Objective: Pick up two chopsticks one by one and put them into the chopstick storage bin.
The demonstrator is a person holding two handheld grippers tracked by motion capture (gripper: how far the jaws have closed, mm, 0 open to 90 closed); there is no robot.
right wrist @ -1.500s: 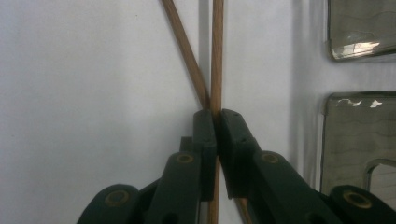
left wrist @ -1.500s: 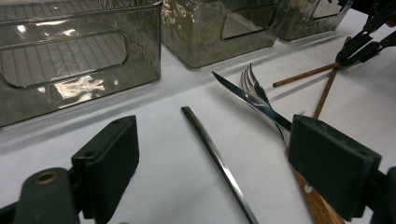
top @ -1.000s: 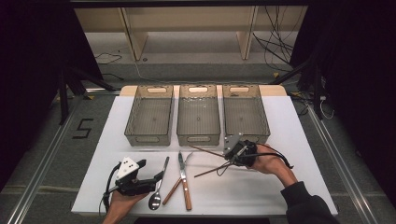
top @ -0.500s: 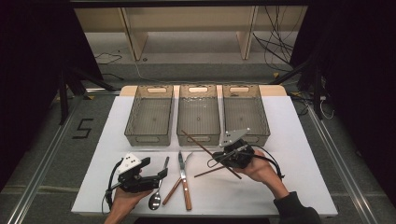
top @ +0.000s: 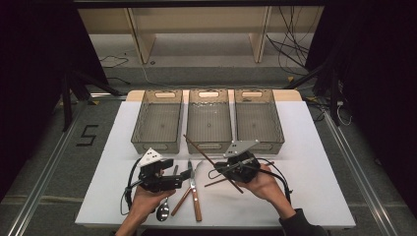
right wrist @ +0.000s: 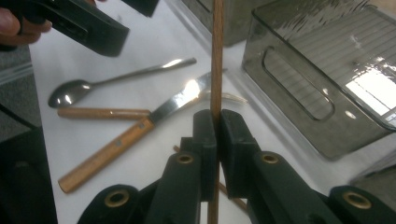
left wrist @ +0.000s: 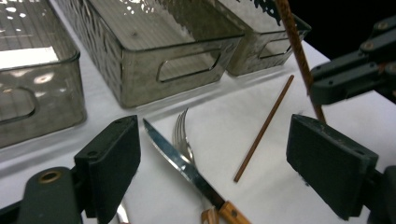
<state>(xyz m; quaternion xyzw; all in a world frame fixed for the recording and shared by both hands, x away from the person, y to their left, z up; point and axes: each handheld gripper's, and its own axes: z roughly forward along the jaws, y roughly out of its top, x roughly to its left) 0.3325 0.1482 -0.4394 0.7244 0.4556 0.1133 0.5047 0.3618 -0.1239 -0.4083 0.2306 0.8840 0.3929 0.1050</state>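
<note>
Left gripper (top: 189, 175) held with jaws wide apart and nothing between them, above the knife (top: 193, 189) and fork (top: 188, 187); right gripper (right wrist: 217, 133) clamped on a chopstick (top: 211, 162), lifted off the table (top: 314, 167) in front of the middle bin (top: 209, 118)

High view overhead, facing forward-down on white table (top: 314, 147), gripper views low and close, both sharing knife (left wrist: 187, 168), fork (left wrist: 182, 135), bins (right wrist: 327, 79).
</note>
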